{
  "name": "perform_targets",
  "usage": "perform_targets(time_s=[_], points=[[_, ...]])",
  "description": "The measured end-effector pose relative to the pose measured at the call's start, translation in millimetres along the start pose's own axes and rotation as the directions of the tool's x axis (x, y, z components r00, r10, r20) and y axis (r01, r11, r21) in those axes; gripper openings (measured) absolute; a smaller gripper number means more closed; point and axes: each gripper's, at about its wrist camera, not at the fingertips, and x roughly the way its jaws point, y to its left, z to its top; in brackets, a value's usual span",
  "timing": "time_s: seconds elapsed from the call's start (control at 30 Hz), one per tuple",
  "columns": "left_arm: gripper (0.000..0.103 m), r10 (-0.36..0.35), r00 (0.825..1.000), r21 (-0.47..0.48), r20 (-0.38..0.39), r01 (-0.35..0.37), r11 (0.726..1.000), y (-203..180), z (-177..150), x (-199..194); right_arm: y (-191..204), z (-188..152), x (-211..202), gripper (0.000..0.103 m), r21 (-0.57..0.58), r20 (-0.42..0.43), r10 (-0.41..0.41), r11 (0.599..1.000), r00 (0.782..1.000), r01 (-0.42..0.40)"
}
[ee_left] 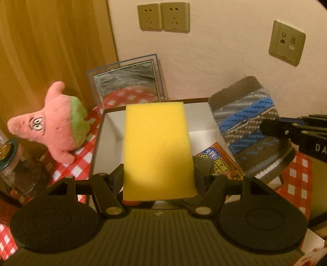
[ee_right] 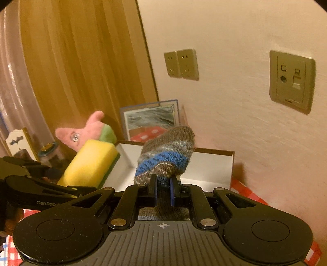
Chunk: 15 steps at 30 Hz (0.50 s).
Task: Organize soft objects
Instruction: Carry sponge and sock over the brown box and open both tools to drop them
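Note:
My left gripper [ee_left: 158,176] is shut on a yellow sponge [ee_left: 157,147] with a green scrub side and holds it above an open white box [ee_left: 110,120]. The sponge also shows in the right wrist view [ee_right: 90,163]. My right gripper [ee_right: 163,188] is shut on a striped knitted sock [ee_right: 167,155], brown, grey and blue, held over the box's right part; it shows in the left wrist view [ee_left: 249,124] too. A pink star plush [ee_left: 53,126] with green shorts stands left of the box on the red checked cloth.
A printed packet [ee_left: 220,161] lies inside the box. A framed picture [ee_left: 126,81] leans on the wall behind it. A glass jar [ee_left: 14,167] stands at far left. Wall sockets [ee_left: 163,16] are above. A wooden panel is at left.

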Motion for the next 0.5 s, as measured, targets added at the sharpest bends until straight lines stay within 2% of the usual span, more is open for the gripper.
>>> perform_targets(time_s=[0.3, 0.5], points=[[0.067, -0.010, 0.999, 0.018, -0.053, 0.011, 1.000, -11, 18, 42, -22, 5, 31, 0.011, 0.003, -0.045, -0.029, 1.000, 0.999, 0.029], [0.068, -0.004, 0.999, 0.020, -0.041, 0.005, 1.000, -9, 28, 60, -29, 11, 47, 0.011, 0.007, -0.059, -0.038, 0.999, 0.998, 0.038]])
